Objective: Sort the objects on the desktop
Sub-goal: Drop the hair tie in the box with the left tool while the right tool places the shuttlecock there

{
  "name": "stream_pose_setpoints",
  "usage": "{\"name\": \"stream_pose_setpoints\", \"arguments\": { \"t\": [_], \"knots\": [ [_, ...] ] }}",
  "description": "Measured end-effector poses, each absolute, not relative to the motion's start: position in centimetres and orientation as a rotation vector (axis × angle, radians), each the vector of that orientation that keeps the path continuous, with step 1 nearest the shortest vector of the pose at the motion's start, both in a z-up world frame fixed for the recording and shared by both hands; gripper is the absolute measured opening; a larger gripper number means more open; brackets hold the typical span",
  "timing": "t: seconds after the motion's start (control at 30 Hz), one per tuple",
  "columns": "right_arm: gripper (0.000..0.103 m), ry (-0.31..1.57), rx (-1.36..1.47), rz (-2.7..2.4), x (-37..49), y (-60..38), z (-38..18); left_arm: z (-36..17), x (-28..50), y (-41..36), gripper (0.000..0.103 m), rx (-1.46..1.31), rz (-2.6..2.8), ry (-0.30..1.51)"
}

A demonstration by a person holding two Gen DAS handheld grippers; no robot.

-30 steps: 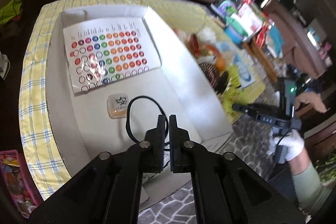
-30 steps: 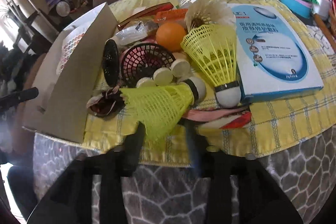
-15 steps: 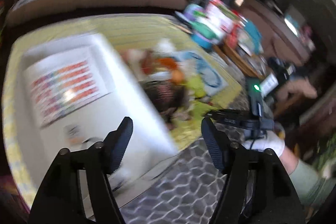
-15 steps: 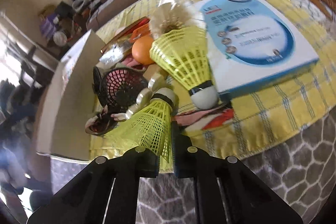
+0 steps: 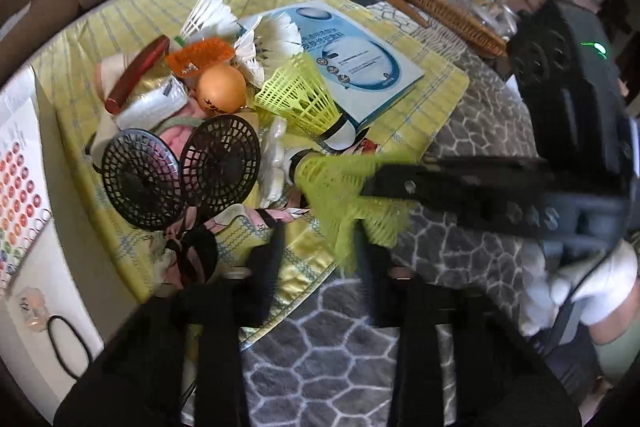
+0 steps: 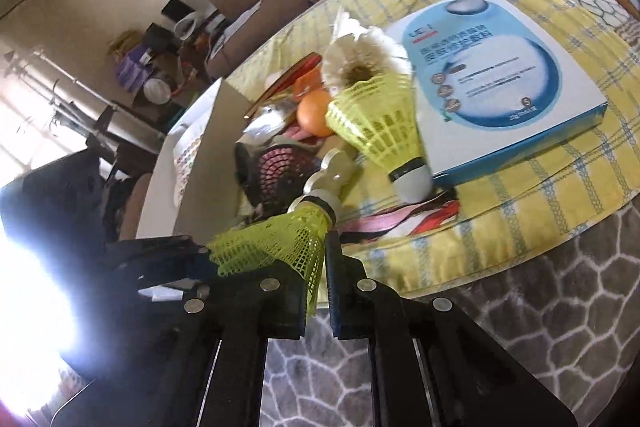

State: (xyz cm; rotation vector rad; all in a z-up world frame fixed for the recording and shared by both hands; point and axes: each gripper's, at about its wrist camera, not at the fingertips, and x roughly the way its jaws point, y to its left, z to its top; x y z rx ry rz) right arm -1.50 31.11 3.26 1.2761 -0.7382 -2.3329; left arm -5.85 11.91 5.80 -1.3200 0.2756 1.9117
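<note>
Right jaws: closed on the mesh skirt of a yellow shuttlecock (image 6: pixel 276 247), squashing it; right gripper (image 6: pixel 318 279) holds it at the near edge of the yellow checked cloth (image 6: pixel 520 203), cork tip toward the pile.
Left jaws: blurred, apart with nothing between them; they have just been closing. Left gripper (image 5: pixel 320 247) hangs above the cloth edge.
Held shuttlecock, left view: (image 5: pixel 340 187), with the right gripper's black arm reaching in from the right.
Hand: white glove (image 5: pixel 592 287) on the right gripper's handle.
Pile on cloth: second yellow shuttlecock (image 5: pixel 300 99), orange ball (image 5: pixel 221 89), black mesh discs (image 5: pixel 218 163), white feather shuttlecocks (image 5: pixel 272 39), red case (image 5: pixel 136 75).
Beside pile: blue-and-white box (image 6: pixel 496 83), touching the second shuttlecock.
Left of pile: white tray (image 5: pixel 36 267) holding a coloured sticker sheet (image 5: pixel 16 195) and a black loop (image 5: pixel 68 347).
Far edge: wicker basket (image 5: pixel 452 15).
</note>
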Motion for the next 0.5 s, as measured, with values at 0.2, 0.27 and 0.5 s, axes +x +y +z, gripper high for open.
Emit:
{"name": "stream_pose_setpoints", "arguments": {
  "t": [0.2, 0.27, 0.5],
  "knots": [
    [0.008, -0.679, 1.136, -2.336, -0.5, 29.3, 7.2, 7.9, -6.0, 9.8, 0.012, -1.261, 1.938, 0.143],
    [0.008, -0.622, 1.057, -2.337, -0.3, 27.1, 9.3, 9.4, -5.9, 8.7, 0.012, -1.228, 1.947, 0.114],
    [0.008, -0.461, 1.031, -2.288, -3.5, 17.4, 9.7, 13.7, -6.3, 0.2, 0.014, -1.158, 2.05, 0.028]
  ]
}}
